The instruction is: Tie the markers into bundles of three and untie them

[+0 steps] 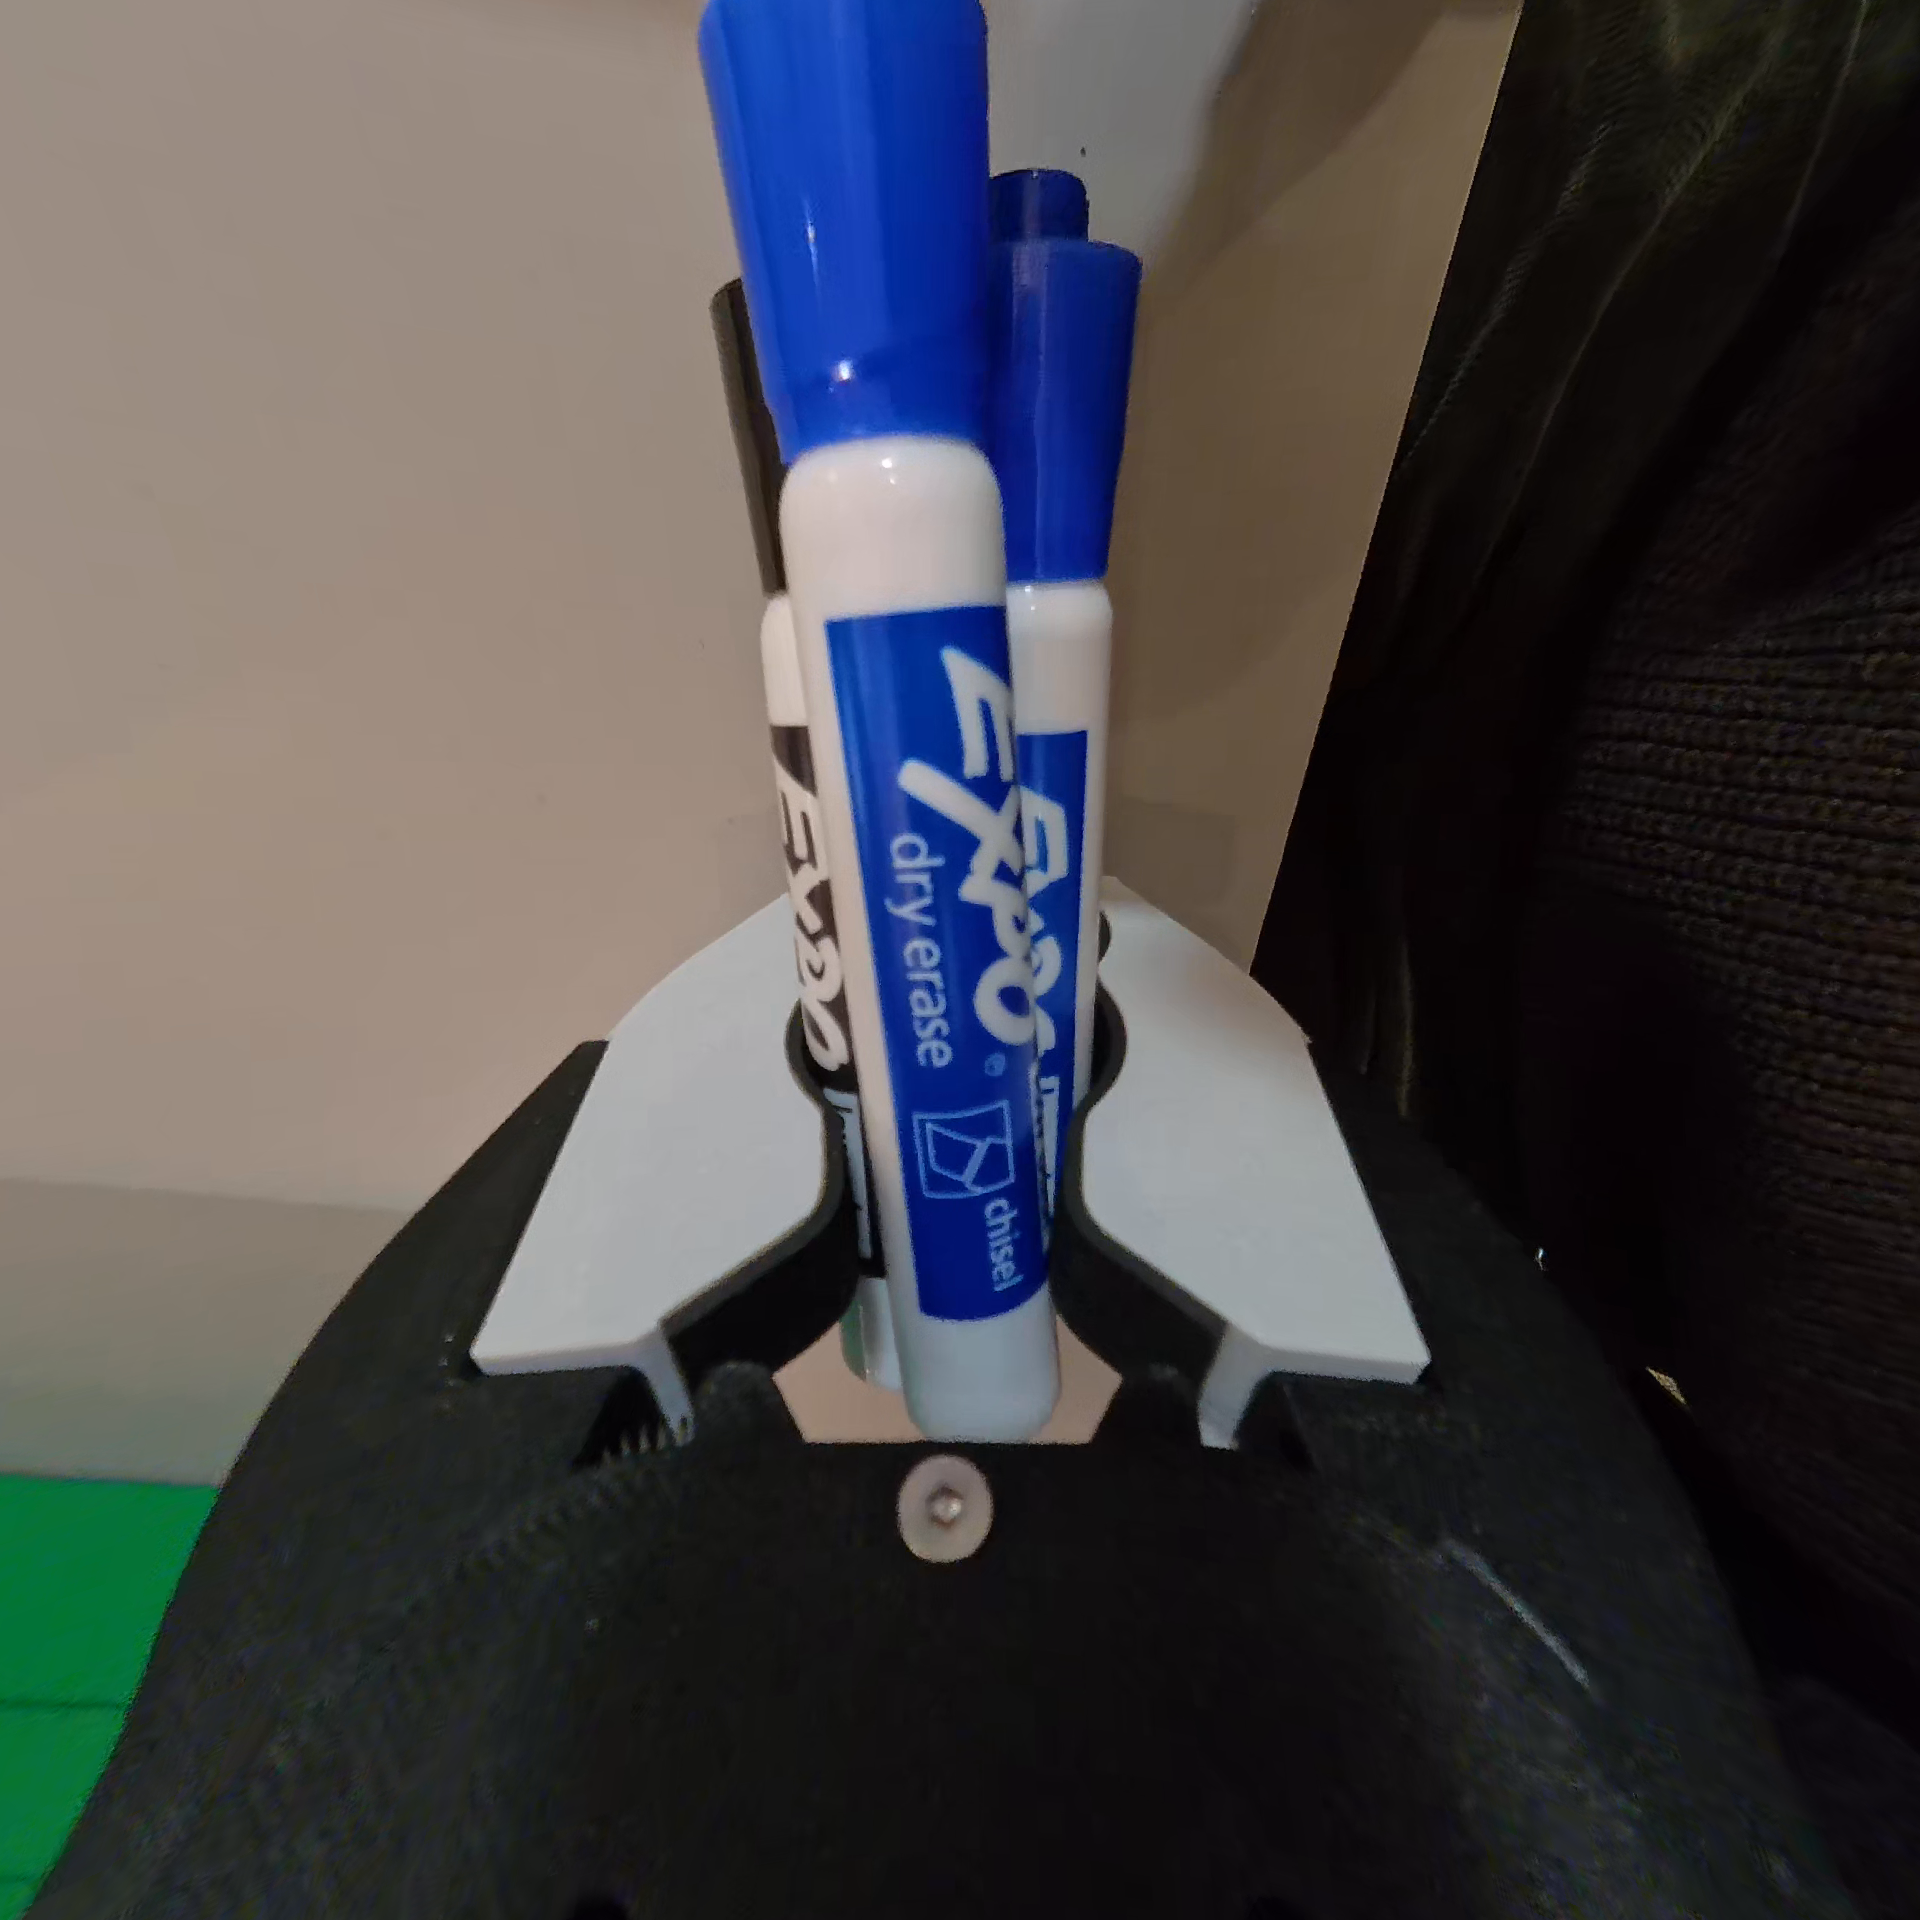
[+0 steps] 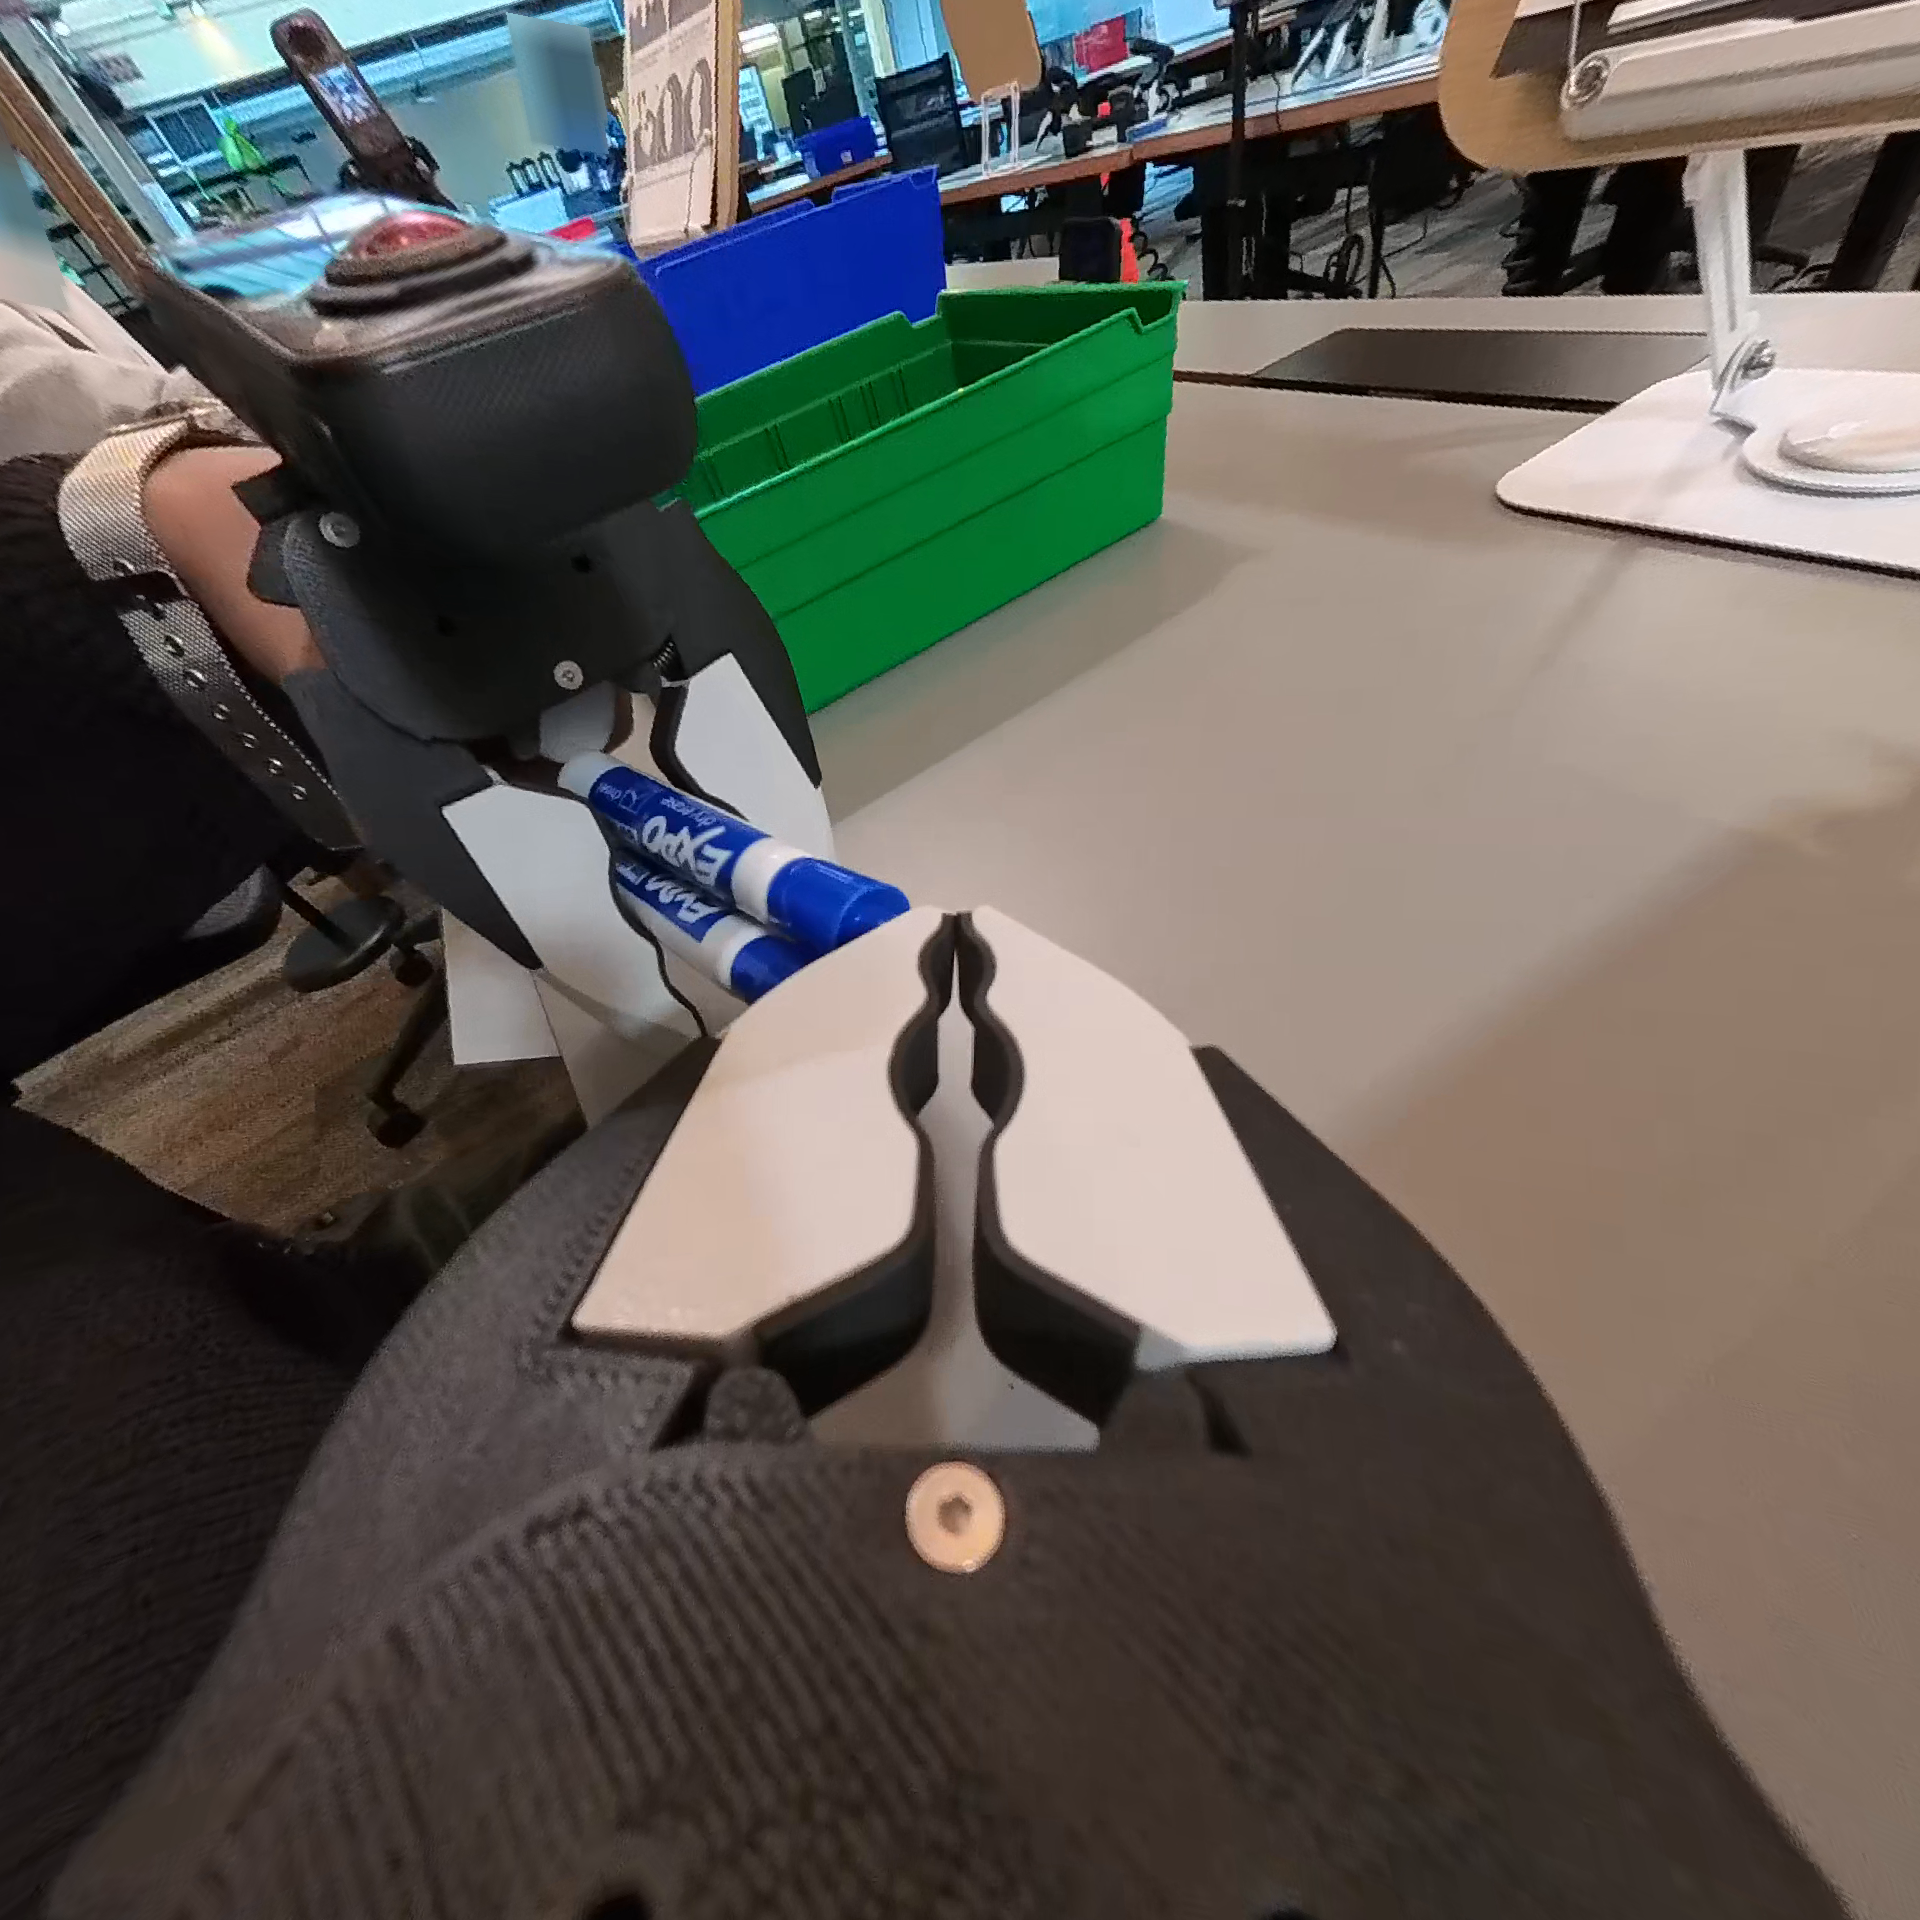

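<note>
- Left gripper [image 1: 940, 1049], closest in the left wrist view: its two white fingers [image 1: 686, 1174] are clenched around a bundle of three dry-erase markers, which point forward out of the jaws with their caps away from the camera.
- Front blue marker [image 1: 914, 831]: white barrel with a blue label and blue cap, lying on top of the bundle, its blunt tail end just above the gripper's screw.
- Second blue marker [image 1: 1060, 644]: tucked behind and to the right of the first, touching it.
- Black marker [image 1: 795, 790]: one only, behind and to the left, mostly hidden by the front marker.
- Count: two blue, one black. In the right wrist view only the two blue ones show.
- Beyond the markers is a pale table top [image 1: 312, 623]; dark clothing [image 1: 1662, 831] fills the right side.
- Right gripper [image 2: 961, 920], closest in the right wrist view: its fingers are pressed together with nothing between them, above the table.
- Its fingertips sit just beside the blue caps of the bundle, whose ends they hide; I cannot tell whether they touch.
- Farther left, a person's hand with a grey wrist strap [image 2: 156, 582] holds the left gripper.
- Behind, one green bin [image 2: 935, 499] stands on the table, and one blue bin [image 2: 800, 281] just behind it.
- Far right, one white stand [image 2: 1714, 457] rests on the table, well apart from both grippers.
</note>
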Demonstrator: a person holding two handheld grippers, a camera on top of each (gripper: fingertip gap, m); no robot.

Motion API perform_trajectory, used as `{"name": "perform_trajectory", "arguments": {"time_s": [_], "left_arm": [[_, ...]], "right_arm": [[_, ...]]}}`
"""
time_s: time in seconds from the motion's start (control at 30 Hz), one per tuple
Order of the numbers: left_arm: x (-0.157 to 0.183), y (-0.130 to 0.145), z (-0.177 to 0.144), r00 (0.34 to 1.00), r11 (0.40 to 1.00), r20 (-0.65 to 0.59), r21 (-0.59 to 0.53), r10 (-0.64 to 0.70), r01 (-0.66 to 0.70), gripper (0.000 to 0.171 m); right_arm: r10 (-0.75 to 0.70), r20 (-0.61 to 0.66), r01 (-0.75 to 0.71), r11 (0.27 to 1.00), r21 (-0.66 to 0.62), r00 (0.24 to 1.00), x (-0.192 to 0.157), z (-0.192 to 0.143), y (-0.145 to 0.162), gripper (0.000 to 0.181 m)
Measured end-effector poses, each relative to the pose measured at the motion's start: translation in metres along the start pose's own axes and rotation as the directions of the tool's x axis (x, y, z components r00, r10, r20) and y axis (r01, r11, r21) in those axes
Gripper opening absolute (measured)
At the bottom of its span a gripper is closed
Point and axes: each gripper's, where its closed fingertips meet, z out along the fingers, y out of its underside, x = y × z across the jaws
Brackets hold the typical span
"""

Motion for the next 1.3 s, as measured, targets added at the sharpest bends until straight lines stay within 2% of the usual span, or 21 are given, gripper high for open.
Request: {"name": "perform_trajectory", "arguments": {"time_s": [0.4,0.53,0.63,0.67,0.83,1.03,1.3], "left_arm": [[-0.001,0.003,0.002,1.0,1.0,0.007,-0.013,0.01,-0.01,0.046],[0.001,0.001,0.002,1.0,1.0,-0.001,-0.008,0.024,-0.024,0.046],[0.003,0.001,0.003,0.999,0.999,-0.008,-0.011,0.033,-0.033,0.046],[0.004,0.001,0.003,0.999,0.999,-0.008,-0.012,0.037,-0.037,0.046],[0.011,-0.004,0.001,0.998,0.998,-0.028,0.009,0.058,-0.058,0.046],[0.018,-0.008,-0.002,0.996,0.997,-0.05,0.024,0.075,-0.074,0.046],[0.015,-0.004,0.001,0.997,0.998,-0.048,0.003,0.063,-0.063,0.046]], "right_arm": [[-0.034,0.02,0.034,0.999,-0.015,0.999,-0.003,-0.001,0.002,0.0],[-0.043,0.021,0.044,0.999,-0.017,0.999,0.001,-0.003,0.001,0.01],[-0.013,0.069,0.013,1.0,-0.005,0.998,-0.002,-0.005,0.0,0.011],[0.002,0.104,-0.003,1.0,0.0,0.995,-0.005,-0.006,-0.002,0.016],[0.074,0.234,-0.078,0.997,0.011,0.97,-0.012,-0.014,-0.006,0.023],[0.086,0.352,-0.098,0.995,0.015,0.932,-0.024,-0.024,-0.009,0.023],[0.103,0.403,-0.102,0.995,-0.025,0.909,-0.032,-0.026,-0.005,0.035]]}}
